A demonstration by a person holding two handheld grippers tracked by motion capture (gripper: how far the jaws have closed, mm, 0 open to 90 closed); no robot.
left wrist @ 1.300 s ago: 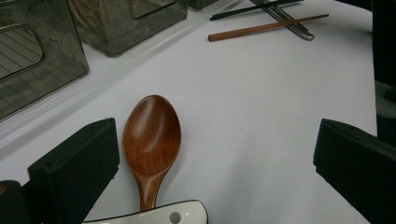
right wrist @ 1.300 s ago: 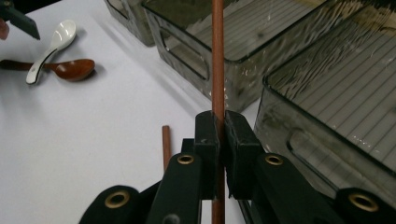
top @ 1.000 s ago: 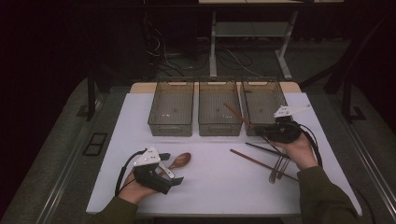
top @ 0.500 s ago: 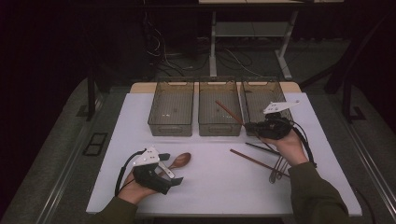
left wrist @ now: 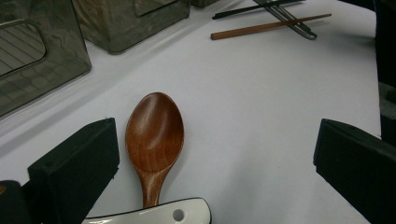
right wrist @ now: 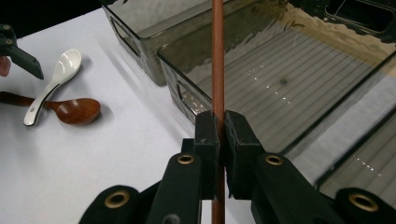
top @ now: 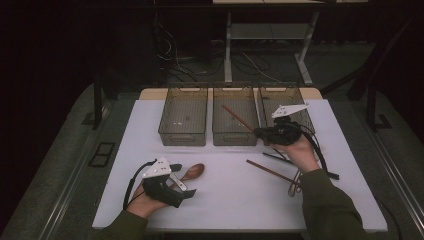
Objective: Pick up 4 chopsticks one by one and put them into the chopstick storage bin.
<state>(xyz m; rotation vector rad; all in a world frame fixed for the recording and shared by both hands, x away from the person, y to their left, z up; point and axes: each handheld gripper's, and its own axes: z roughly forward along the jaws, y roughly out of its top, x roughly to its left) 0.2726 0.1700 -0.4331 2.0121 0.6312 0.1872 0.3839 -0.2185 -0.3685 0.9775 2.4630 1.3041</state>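
Observation:
My right gripper (top: 261, 133) is shut on a brown wooden chopstick (top: 236, 115) and holds it slanted over the middle bin (top: 235, 139). In the right gripper view the jaws (right wrist: 221, 130) pinch the chopstick (right wrist: 217, 60) above that bin's ribbed floor (right wrist: 289, 93). Near the table's front left, my left gripper (top: 182, 180) stands open. Its jaws (left wrist: 215, 172) straddle a wooden spoon (left wrist: 155, 133), whose handle lies under a white spoon (left wrist: 154, 215). The pads do not touch the wooden spoon (top: 195, 171).
Three smoky clear bins stand in a row at the back: left (top: 184, 135), middle and right (top: 295, 100). To the right on the white tabletop lie another brown chopstick (top: 270, 171), black chopsticks (top: 277, 158) and a metal utensil (top: 295, 184).
My right gripper has carried the chopstick leftward, from the right bin's front to over the middle bin. The left gripper and the spoons have stayed put.

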